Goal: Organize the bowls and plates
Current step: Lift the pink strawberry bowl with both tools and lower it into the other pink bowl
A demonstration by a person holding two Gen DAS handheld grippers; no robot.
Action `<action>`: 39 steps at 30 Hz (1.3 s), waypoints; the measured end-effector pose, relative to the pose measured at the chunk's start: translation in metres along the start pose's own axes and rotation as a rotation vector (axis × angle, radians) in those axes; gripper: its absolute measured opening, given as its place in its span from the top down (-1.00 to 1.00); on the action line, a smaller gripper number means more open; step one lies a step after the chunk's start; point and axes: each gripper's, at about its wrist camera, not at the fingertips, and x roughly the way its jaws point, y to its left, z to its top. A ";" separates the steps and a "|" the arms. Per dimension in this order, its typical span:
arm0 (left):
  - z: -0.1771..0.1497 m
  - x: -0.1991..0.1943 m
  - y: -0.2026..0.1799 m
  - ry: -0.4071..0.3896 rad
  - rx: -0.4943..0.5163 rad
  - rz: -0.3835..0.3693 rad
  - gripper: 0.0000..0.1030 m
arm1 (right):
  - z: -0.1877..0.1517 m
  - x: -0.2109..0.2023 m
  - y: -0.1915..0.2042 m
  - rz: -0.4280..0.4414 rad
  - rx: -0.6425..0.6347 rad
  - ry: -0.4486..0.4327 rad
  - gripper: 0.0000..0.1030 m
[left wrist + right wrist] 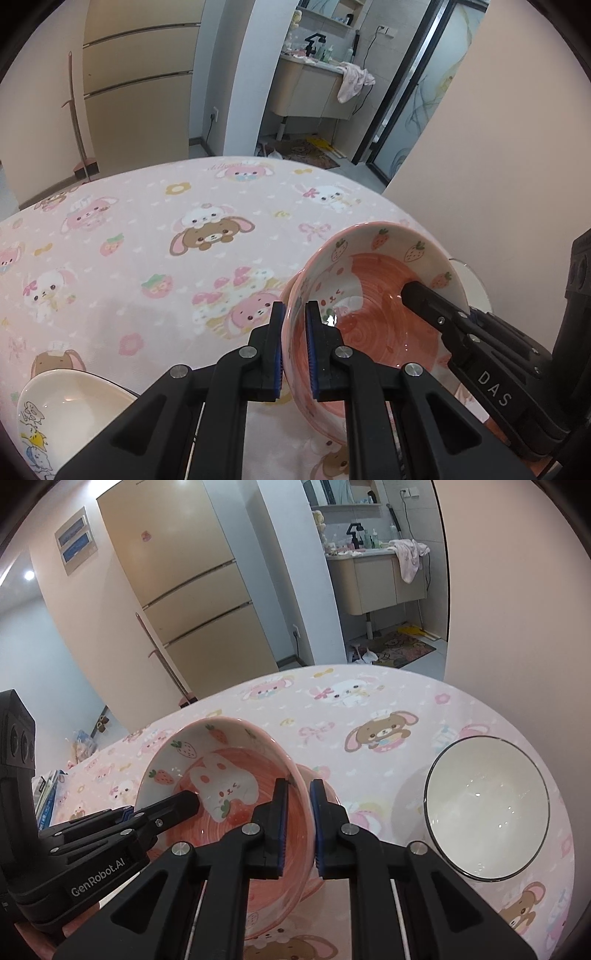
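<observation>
A pink bowl (376, 295) with strawberries and a rabbit painted inside is held tilted, low over the pink cartoon tablecloth (147, 240). My left gripper (296, 328) is shut on its near rim, one blue pad inside and one outside. My right gripper (424, 301) grips the opposite rim, with one finger showing inside the bowl. In the right wrist view the same bowl (221, 775) sits between the right gripper's (299, 812) pads, and the left gripper (181, 805) holds the far side. Whether the bowl's foot touches the cloth I cannot tell.
A white bowl with a dark rim (487, 812) stands on the cloth right of the pink bowl. A cream dish with cartoon drawings (66, 402) lies at the near left. A wall (498, 166) stands close on the right; the table's far edge curves ahead.
</observation>
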 end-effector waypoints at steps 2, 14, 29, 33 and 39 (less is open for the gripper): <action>-0.001 0.003 0.000 -0.001 0.009 0.010 0.78 | -0.002 0.003 0.002 -0.015 -0.011 0.007 0.77; -0.009 0.015 -0.014 0.035 0.078 0.063 0.78 | -0.004 0.004 0.009 -0.123 -0.079 0.010 0.69; -0.007 0.017 -0.011 0.030 0.079 0.094 0.78 | -0.004 0.024 -0.005 -0.041 0.013 0.018 0.53; -0.007 0.019 -0.005 0.019 0.064 0.073 0.78 | -0.005 0.029 -0.005 -0.025 0.014 0.011 0.57; -0.006 0.016 -0.011 0.057 0.089 0.113 0.78 | -0.008 0.027 -0.005 -0.008 0.015 0.008 0.58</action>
